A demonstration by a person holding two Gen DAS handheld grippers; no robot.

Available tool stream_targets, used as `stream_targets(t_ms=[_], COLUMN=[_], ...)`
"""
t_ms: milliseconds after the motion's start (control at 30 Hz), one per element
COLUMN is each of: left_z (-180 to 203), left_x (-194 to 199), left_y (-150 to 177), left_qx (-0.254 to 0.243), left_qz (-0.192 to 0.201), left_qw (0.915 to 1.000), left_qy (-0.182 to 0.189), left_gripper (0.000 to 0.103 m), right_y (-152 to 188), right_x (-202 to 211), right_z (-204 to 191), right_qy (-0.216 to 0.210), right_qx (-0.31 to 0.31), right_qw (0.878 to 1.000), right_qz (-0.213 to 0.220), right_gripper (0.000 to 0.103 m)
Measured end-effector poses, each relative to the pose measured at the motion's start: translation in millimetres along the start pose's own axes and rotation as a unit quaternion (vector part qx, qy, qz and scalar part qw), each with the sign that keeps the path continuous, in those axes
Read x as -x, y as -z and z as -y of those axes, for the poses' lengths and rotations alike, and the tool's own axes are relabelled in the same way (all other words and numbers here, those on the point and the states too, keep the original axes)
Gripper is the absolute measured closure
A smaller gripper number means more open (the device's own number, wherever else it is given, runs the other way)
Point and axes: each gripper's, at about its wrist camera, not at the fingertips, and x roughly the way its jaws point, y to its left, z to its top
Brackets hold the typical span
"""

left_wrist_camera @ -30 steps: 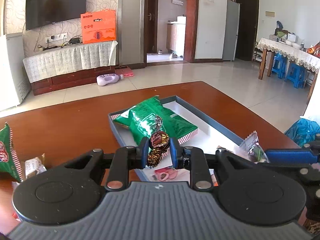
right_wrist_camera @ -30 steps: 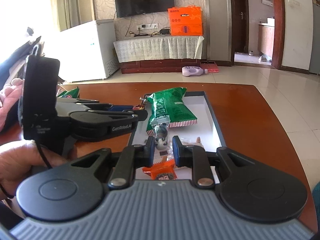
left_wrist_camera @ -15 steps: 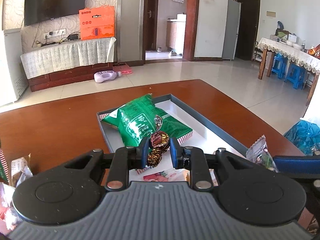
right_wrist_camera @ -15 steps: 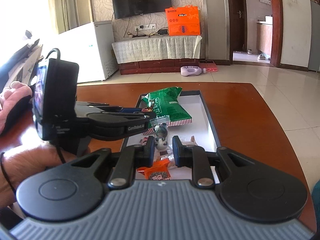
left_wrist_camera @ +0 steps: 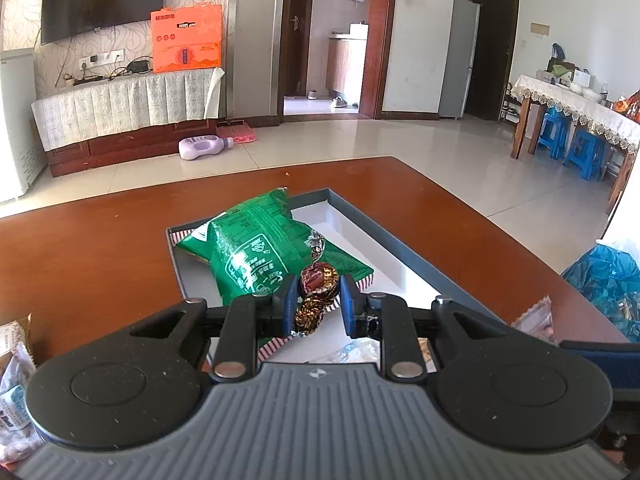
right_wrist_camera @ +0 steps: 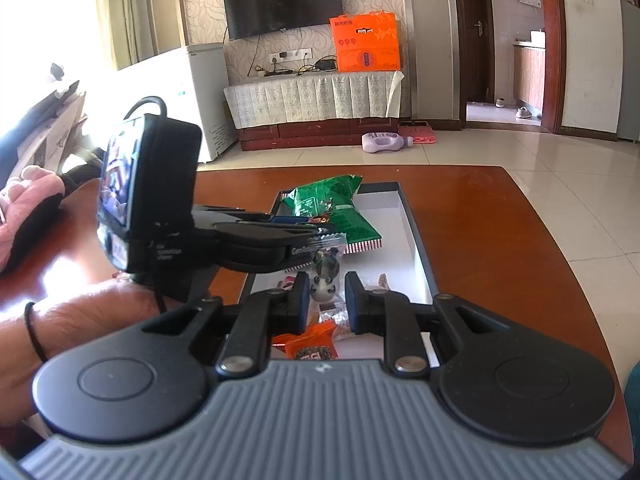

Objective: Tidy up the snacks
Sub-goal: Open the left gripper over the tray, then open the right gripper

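Note:
A shallow grey tray (left_wrist_camera: 404,240) with a white floor sits on the brown table; it also shows in the right wrist view (right_wrist_camera: 414,232). A green snack bag (left_wrist_camera: 256,248) lies in its far part, also in the right wrist view (right_wrist_camera: 340,212). My left gripper (left_wrist_camera: 319,300) is shut on a string of brown-and-gold wrapped candies (left_wrist_camera: 318,280), held over the tray beside the green bag. My right gripper (right_wrist_camera: 326,298) is shut on a clear packet with panda-print sweets (right_wrist_camera: 326,270), held over the tray's near part. An orange packet (right_wrist_camera: 314,346) lies below it.
Small snack packets lie on the table at the left (left_wrist_camera: 16,364) and right (left_wrist_camera: 534,320) of the tray. A blue plastic bag (left_wrist_camera: 604,276) sits at the table's right edge. The left gripper's body and the hand holding it (right_wrist_camera: 160,216) fill the left of the right wrist view.
The left gripper has carried the candies right and forward, over the tray next to the green bag. The right gripper has kept its packet over the tray's near part.

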Motion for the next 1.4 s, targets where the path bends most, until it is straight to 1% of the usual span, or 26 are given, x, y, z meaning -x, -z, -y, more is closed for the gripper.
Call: stream_targets(t_ms=[267,467,500,533,567,633,767,1033,1200,1400], left_z=[1.4,4.6,4.9,4.6,4.4,5.2,4.7,-1.9,-8.1,-13.2], left_x=[-13.9,-16.8,-16.8,-17.1,-16.9,-16.6,-15.1,-3.6,7.1,22.1], left_y=[-2.8,-4.6,-5.5,-6.2,-6.0,-5.0,-5.2,-6.2,-6.6,-3.7], left_qx=[0.005,-0.001,-0.001,0.0,0.0,-0.001,-0.001,-0.012,-0.009,-0.016], left_qz=[-0.009,-0.01,-0.009,-0.009,-0.008,-0.004,-0.002,0.005,0.011,0.015], left_qw=[0.9999,1.0,1.0,1.0,1.0,1.0,1.0,0.9998,0.9998,0.9994], left_qy=[-0.001,-0.001,-0.001,-0.002,-0.002,-0.007,-0.009,-0.015,-0.016,-0.026], left_gripper=[0.077,0.075,0.074,0.069,0.061,0.054,0.046,0.039,0.038,0.035], right_y=[-1.4,-0.5,-0.5,-0.4,-0.3,-0.7,-0.2,-1.1,-2.9,-6.7], right_x=[-3.0,-4.2,-4.3,-4.6,-4.8,-5.6,-8.2,-19.7,-24.7,-34.7], right_z=[0.6,0.6,0.3,0.1,0.4,0.7,1.2,6.1,6.0,5.3], right_qy=[0.002,0.003,0.004,0.004,0.004,0.004,0.004,0.009,0.012,0.014], right_qx=[0.002,0.0,0.0,-0.001,-0.001,0.0,0.002,0.001,-0.001,-0.007], right_qw=[1.0,1.0,1.0,1.0,1.0,1.0,1.0,1.0,1.0,1.0], right_qz=[-0.004,-0.005,-0.005,-0.005,-0.006,-0.005,-0.008,-0.012,-0.009,-0.004], right_gripper=[0.082,0.082,0.082,0.082,0.083,0.083,0.084,0.087,0.087,0.087])
